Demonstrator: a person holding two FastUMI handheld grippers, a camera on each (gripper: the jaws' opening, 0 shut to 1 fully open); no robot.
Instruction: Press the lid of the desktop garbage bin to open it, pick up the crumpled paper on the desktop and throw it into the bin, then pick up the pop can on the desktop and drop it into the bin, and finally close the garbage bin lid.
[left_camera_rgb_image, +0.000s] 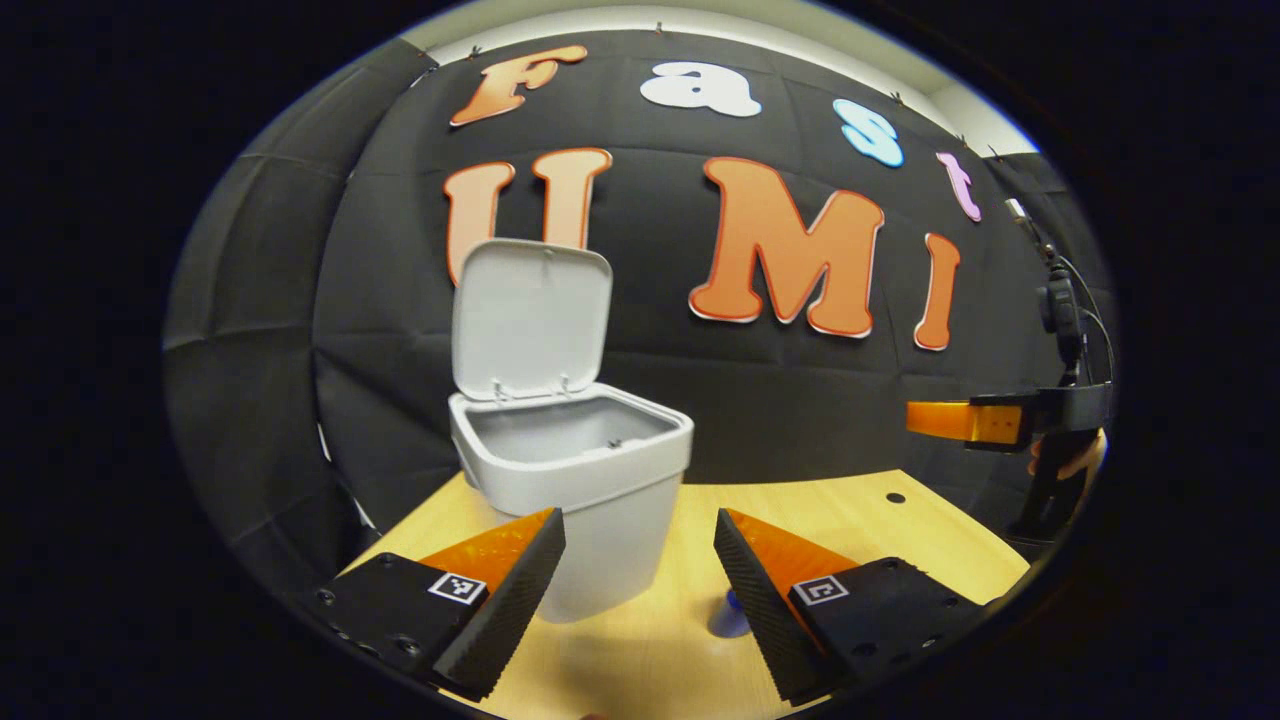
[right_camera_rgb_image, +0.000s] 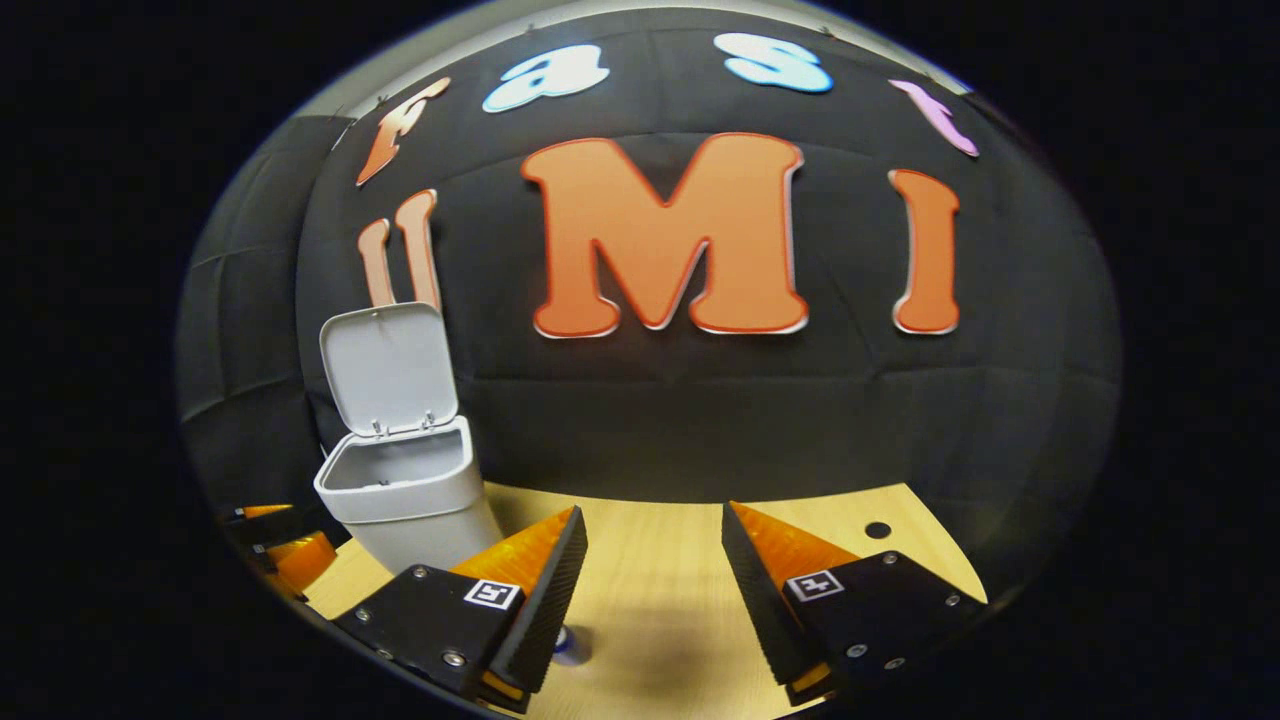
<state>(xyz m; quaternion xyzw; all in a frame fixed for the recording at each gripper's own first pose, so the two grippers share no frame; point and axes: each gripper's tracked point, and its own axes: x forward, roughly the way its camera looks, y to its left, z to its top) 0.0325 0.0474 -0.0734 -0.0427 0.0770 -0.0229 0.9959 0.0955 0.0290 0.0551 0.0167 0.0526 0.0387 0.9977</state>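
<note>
The bin (left_camera_rgb_image: 585, 470) stands on the desk (left_camera_rgb_image: 900, 530), lid (left_camera_rgb_image: 530, 320) raised upright. Left gripper (left_camera_rgb_image: 640, 590) gapes before it; right gripper (left_camera_rgb_image: 965, 420) hangs well beside the bin.

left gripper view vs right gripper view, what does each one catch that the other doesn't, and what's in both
Left gripper view's extras: the right tongs side-on at the right edge, the hand holding them, and the left tongs, open, framing the bin close ahead.
Right gripper view's extras: the right tongs open over bare table, the bin off to the left, and part of the left tongs at the lower left edge beside it.
Shared: the bin with its lid standing open, the wooden table, a small dark hole in it.
</note>
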